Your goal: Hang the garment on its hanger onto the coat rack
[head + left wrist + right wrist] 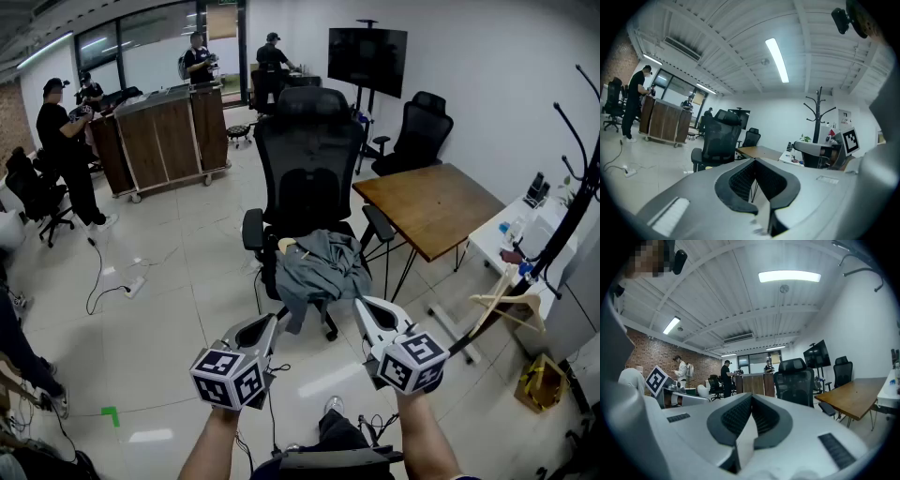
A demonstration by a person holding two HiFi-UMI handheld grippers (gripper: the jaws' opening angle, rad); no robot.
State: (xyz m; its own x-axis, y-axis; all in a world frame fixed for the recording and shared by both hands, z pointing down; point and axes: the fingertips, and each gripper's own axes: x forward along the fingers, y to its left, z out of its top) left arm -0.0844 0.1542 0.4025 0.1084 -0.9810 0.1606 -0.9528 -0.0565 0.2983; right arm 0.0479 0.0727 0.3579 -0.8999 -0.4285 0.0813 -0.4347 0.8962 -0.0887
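Observation:
A grey garment [319, 270] lies crumpled on the seat of a black office chair [309, 150], and a pale hanger tip [286, 246] pokes out at its left. At the right edge stands the black coat rack [574, 211], which also shows in the left gripper view as a coat rack [818, 112]. A bare wooden hanger [511, 305] sits low beside its pole. My left gripper [270, 323] [754, 160] and right gripper [361, 306] [751, 397] are side by side in front of the chair, short of the garment. Both are shut with nothing in them.
A wooden table [431, 206] stands right of the chair, with a white desk [525, 234] beyond it by the rack. A second chair [417, 131], a TV [367, 58], a wooden counter [164, 136] and several people are at the back. Cables [117, 281] lie on the floor.

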